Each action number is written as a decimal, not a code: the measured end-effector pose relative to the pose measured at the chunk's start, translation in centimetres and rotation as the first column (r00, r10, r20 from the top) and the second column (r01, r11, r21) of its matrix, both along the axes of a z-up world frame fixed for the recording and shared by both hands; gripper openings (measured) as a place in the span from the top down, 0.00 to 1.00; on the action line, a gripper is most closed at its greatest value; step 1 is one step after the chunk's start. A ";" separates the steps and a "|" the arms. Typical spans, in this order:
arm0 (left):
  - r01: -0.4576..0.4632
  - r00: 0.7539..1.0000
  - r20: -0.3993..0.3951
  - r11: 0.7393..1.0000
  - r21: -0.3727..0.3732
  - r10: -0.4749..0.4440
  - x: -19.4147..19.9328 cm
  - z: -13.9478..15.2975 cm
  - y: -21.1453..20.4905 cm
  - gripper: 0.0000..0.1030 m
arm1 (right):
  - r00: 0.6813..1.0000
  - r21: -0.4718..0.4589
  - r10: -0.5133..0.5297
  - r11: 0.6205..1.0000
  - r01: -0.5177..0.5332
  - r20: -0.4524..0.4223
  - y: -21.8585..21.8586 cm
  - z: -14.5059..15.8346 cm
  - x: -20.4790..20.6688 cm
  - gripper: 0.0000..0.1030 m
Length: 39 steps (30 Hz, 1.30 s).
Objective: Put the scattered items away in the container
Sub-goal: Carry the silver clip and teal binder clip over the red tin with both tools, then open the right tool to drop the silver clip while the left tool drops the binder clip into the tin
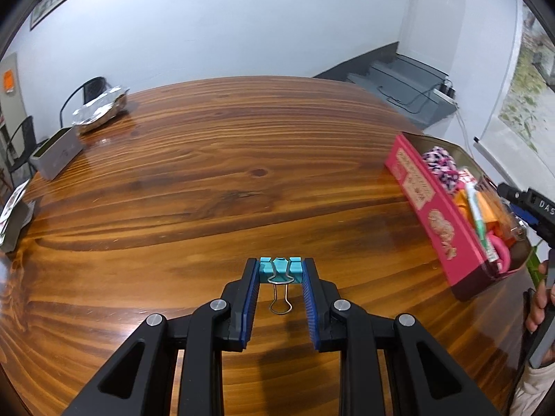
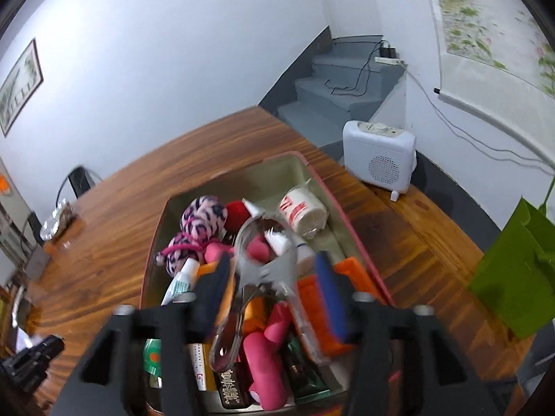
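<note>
In the left wrist view my left gripper (image 1: 281, 264) is shut on a teal binder clip (image 1: 279, 270), wire handle pointing back at the camera, held over bare wood. The pink tin container (image 1: 428, 208) stands to its right, full of items. In the right wrist view my right gripper (image 2: 274, 260) hangs over the tin's (image 2: 242, 170) near end, jaws wide. A silvery clamp-shaped item (image 2: 263, 272) lies between the blue pads without touching them; it is blurred. Beneath are a pink spotted plush (image 2: 203, 222), pink rolls (image 2: 265, 364), tubes and a white paper-wrapped roll (image 2: 305, 215).
A foil-covered dish (image 1: 100, 109) and a grey box (image 1: 55, 156) sit at the table's far left, papers (image 1: 14, 215) at its left edge. A white heater (image 2: 380, 159) and a green bag (image 2: 513, 270) stand right of the tin. Grey stairs lie beyond the table.
</note>
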<state>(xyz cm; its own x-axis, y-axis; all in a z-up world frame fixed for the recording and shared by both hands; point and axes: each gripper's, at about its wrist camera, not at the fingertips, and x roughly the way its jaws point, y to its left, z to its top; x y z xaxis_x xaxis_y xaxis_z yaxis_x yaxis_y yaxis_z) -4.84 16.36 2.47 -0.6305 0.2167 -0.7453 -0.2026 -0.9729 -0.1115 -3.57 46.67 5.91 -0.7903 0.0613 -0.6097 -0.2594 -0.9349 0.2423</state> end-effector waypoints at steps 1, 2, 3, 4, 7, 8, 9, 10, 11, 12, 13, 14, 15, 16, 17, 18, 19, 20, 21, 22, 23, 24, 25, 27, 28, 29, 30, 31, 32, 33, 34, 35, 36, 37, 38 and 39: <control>0.011 1.000 0.001 1.000 0.004 -0.011 -0.1 0.2 0.5 0.75 | 1.000 0.008 -0.011 1.000 0.011 -0.025 0.1 0.3 0.5 0.21; 0.023 1.000 0.000 1.000 0.007 -0.023 -0.2 0.6 1.1 0.75 | 0.999 0.021 -0.023 0.999 0.024 -0.043 0.1 0.6 0.9 0.21; 0.036 0.999 -0.003 0.999 0.011 -0.035 -0.3 1.0 1.8 0.75 | 0.997 0.035 -0.036 0.999 0.038 -0.061 0.1 0.9 1.4 0.21; 0.046 0.999 -0.007 0.999 0.014 -0.046 -0.5 1.3 2.4 0.75 | 0.996 0.040 -0.048 0.998 0.052 -0.080 0.2 1.2 1.8 0.21; 0.088 0.996 -0.022 0.996 0.028 -0.087 -1.1 2.7 4.6 0.75 | 0.987 0.009 -0.097 0.995 0.100 -0.131 1.0 1.5 3.0 0.19; 0.106 0.994 -0.026 0.994 0.034 -0.105 -1.2 3.2 5.5 0.75 | 0.983 -0.003 -0.119 0.993 0.119 -0.142 1.5 1.6 3.2 0.18; 0.125 0.992 -0.031 0.991 0.039 -0.124 -1.4 3.7 6.4 0.75 | 0.980 -0.015 -0.135 0.991 0.134 -0.149 1.8 1.6 3.5 0.18; 0.146 0.989 -0.036 0.988 0.042 -0.144 -1.6 4.2 7.5 0.75 | 0.977 -0.024 -0.147 0.989 0.145 -0.154 2.1 1.5 3.7 0.18; 0.169 0.985 -0.042 0.985 0.047 -0.167 -1.9 4.6 8.6 0.75 | 0.975 -0.033 -0.157 0.988 0.154 -0.156 2.3 1.3 3.8 0.17; 0.186 0.982 -0.044 0.981 0.053 -0.184 -2.1 4.9 9.5 0.75 | 0.973 -0.041 -0.170 0.985 0.165 -0.157 2.5 1.2 4.0 0.17; 0.206 0.978 -0.045 0.977 0.061 -0.203 -2.4 5.3 10.4 0.75 | 0.971 -0.050 -0.183 0.983 0.178 -0.153 2.6 1.0 4.2 0.17; 0.229 0.973 -0.046 0.971 0.070 -0.226 -2.7 5.6 11.6 0.75 | 0.970 -0.057 -0.196 0.980 0.189 -0.145 2.8 0.8 4.3 0.17; 0.246 0.969 -0.048 0.966 0.076 -0.243 -3.0 5.8 12.4 0.75 | 0.970 -0.056 -0.200 0.979 0.194 -0.141 2.8 0.7 4.3 0.17; 0.263 0.964 -0.050 0.961 0.081 -0.260 -3.2 6.0 13.3 0.75 | 0.969 -0.049 -0.199 0.980 0.194 -0.143 2.8 0.6 4.5 0.17; 0.282 0.959 -0.052 0.956 0.085 -0.278 -3.4 6.2 14.3 0.75 | 0.967 -0.035 -0.205 0.979 0.202 -0.152 2.7 0.7 4.7 0.17; 0.300 0.954 -0.055 0.950 0.088 -0.296 -3.6 6.4 15.4 0.75 | 0.963 -0.022 -0.214 0.977 0.213 -0.161 2.6 0.9 4.9 0.16; 0.317 0.948 -0.058 0.944 0.091 -0.312 -3.8 6.5 16.3 0.75 | 0.960 -0.014 -0.223 0.974 0.224 -0.172 2.6 1.0 5.2 0.15; 0.336 0.942 -0.061 0.937 0.097 -0.331 -4.1 6.6 17.3 0.75 | 0.956 -0.010 -0.229 0.973 0.232 -0.183 2.6 1.1 5.5 0.11; 0.348 0.937 -0.063 0.932 0.103 -0.343 -4.4 6.7 17.9 0.75 | 0.952 -0.009 -0.234 0.971 0.237 -0.196 2.7 1.2 5.7 0.04; 0.360 0.933 -0.062 0.926 0.112 -0.355 -4.8 6.7 18.7 0.75 | 0.949 -0.009 -0.237 0.971 0.241 -0.206 2.7 1.2 5.9 0.01; 0.369 0.929 -0.059 0.921 0.120 -0.365 -5.2 6.6 19.2 0.75 | 0.947 -0.010 -0.237 0.971 0.241 -0.215 2.7 1.3 6.0 0.00; 0.379 0.925 -0.056 0.916 0.131 -0.375 -5.6 6.6 19.8 0.75 | 0.947 -0.011 -0.234 0.971 0.238 -0.221 2.6 1.4 6.1 0.00; 0.386 0.922 -0.053 0.912 0.139 -0.383 -6.0 6.5 20.2 0.75 | 0.947 -0.013 -0.229 0.973 0.232 -0.224 2.6 1.5 6.2 0.00; 0.397 0.917 -0.042 0.906 0.149 -0.396 -6.7 6.3 21.0 0.75 | 0.949 -0.017 -0.221 0.975 0.223 -0.225 2.6 1.5 6.1 0.00; 0.404 0.914 -0.035 0.902 0.154 -0.403 -7.2 6.2 21.4 0.75 | 0.949 -0.020 -0.219 0.975 0.221 -0.227 2.6 1.6 6.1 0.00; 0.407 0.913 -0.032 0.899 0.160 -0.408 -7.5 6.1 21.8 0.75 | 0.949 -0.022 -0.219 0.975 0.220 -0.229 2.6 1.6 6.2 0.00; 0.407 0.912 -0.029 0.898 0.164 -0.408 -7.9 6.0 22.0 0.75 | 0.948 -0.025 -0.219 0.975 0.219 -0.232 2.6 1.6 6.2 0.00; 0.403 0.914 -0.026 0.900 0.166 -0.405 -8.2 6.0 22.1 0.75 | 0.947 -0.027 -0.219 0.975 0.219 -0.234 2.7 1.6 6.3 0.00; 0.398 0.916 -0.018 0.902 0.169 -0.400 -8.6 5.9 22.3 0.75 | 0.947 -0.030 -0.220 0.975 0.219 -0.236 2.8 1.6 6.3 0.00; 0.393 0.918 -0.011 0.903 0.173 -0.397 -8.9 5.9 22.4 0.75 | 0.946 -0.034 -0.221 0.975 0.220 -0.237 2.9 1.6 6.3 0.00; 0.388 0.919 -0.001 0.905 0.177 -0.394 -9.1 5.8 22.4 0.75 | 0.946 -0.037 -0.223 0.975 0.220 -0.237 3.0 1.6 6.3 0.00; 0.383 0.920 0.010 0.906 0.183 -0.391 -9.4 5.7 22.4 0.71 | 0.946 -0.040 -0.224 0.975 0.220 -0.236 3.0 1.6 6.4 0.00; 0.378 0.921 0.019 0.906 0.189 -0.388 -9.5 5.6 22.3 0.51 | 0.946 -0.042 -0.224 0.975 0.220 -0.235 3.0 1.6 6.4 0.00; 0.368 0.926 0.015 0.909 0.196 -0.378 -9.4 5.6 22.0 0.36 | 0.946 -0.045 -0.224 0.974 0.220 -0.235 3.0 1.6 6.4 0.00; 0.349 0.935 -0.004 0.915 0.203 -0.355 -9.3 5.7 21.6 0.16 | 0.946 -0.046 -0.225 0.974 0.220 -0.235 3.0 1.5 6.4 0.00; 0.335 0.941 -0.021 0.920 0.206 -0.338 -9.1 5.9 21.3 0.14 | 0.946 -0.045 -0.224 0.975 0.219 -0.235 3.0 1.5 6.5 0.00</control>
<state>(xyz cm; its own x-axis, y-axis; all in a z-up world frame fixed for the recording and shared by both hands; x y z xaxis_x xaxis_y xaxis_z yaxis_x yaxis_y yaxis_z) -13.91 37.66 8.32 -0.4835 0.5619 -0.6712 -0.5110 -0.8037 -0.3048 2.90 49.66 7.46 -0.8800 0.2424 -0.4086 -0.3925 -0.8554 0.3380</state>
